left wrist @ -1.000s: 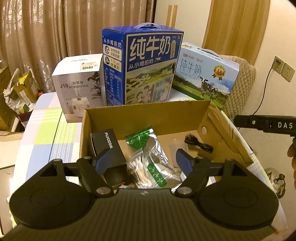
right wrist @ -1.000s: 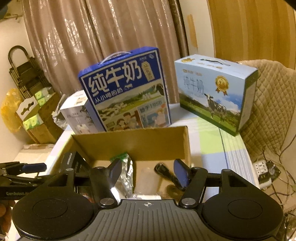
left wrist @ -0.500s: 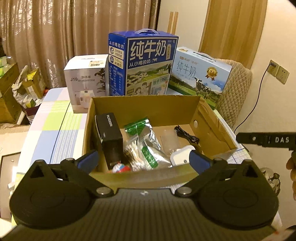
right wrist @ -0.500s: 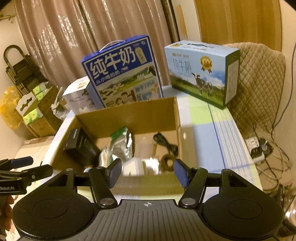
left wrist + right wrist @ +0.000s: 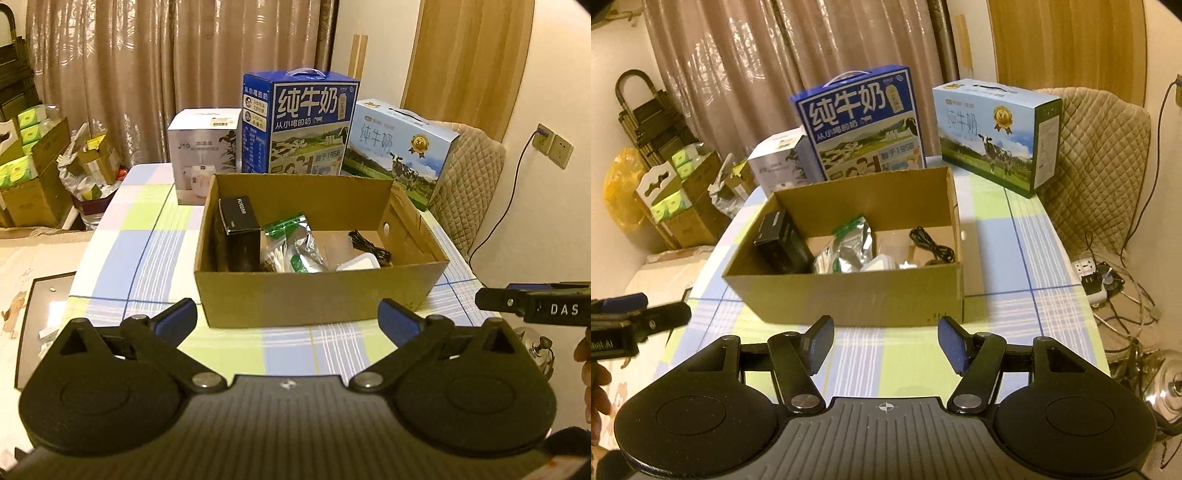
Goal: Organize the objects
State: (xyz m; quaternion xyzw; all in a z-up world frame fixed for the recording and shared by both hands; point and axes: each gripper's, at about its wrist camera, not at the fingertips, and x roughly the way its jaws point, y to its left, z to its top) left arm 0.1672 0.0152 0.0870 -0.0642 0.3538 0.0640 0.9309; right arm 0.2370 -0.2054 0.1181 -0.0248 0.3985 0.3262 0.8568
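You are in a lived-in home room: long beige curtains (image 5: 147, 74) hang behind a table under a checked tablecloth (image 5: 147, 236), a quilted chair cover (image 5: 1097, 155) sits beside it, milk gift cartons (image 5: 306, 125) stand on top, and boxes of tissue packs (image 5: 676, 199) and a power strip (image 5: 1089, 277) crowd the floor.

Dim, warm yellow light. Brown patterned curtains (image 5: 155, 74) across the back wall; wooden door (image 5: 465, 62) at the right. Cream wall (image 5: 554, 229) with a socket (image 5: 554, 144) and a dark cord hanging down. Quilted beige chair (image 5: 1100, 166) by the table's far right corner. Table under a checked cloth (image 5: 122, 240) of blue, green and white. Stacked cartons (image 5: 33, 177) on the floor beyond the left edge. Power strip (image 5: 1091, 275) and tangled cables on the floor right.
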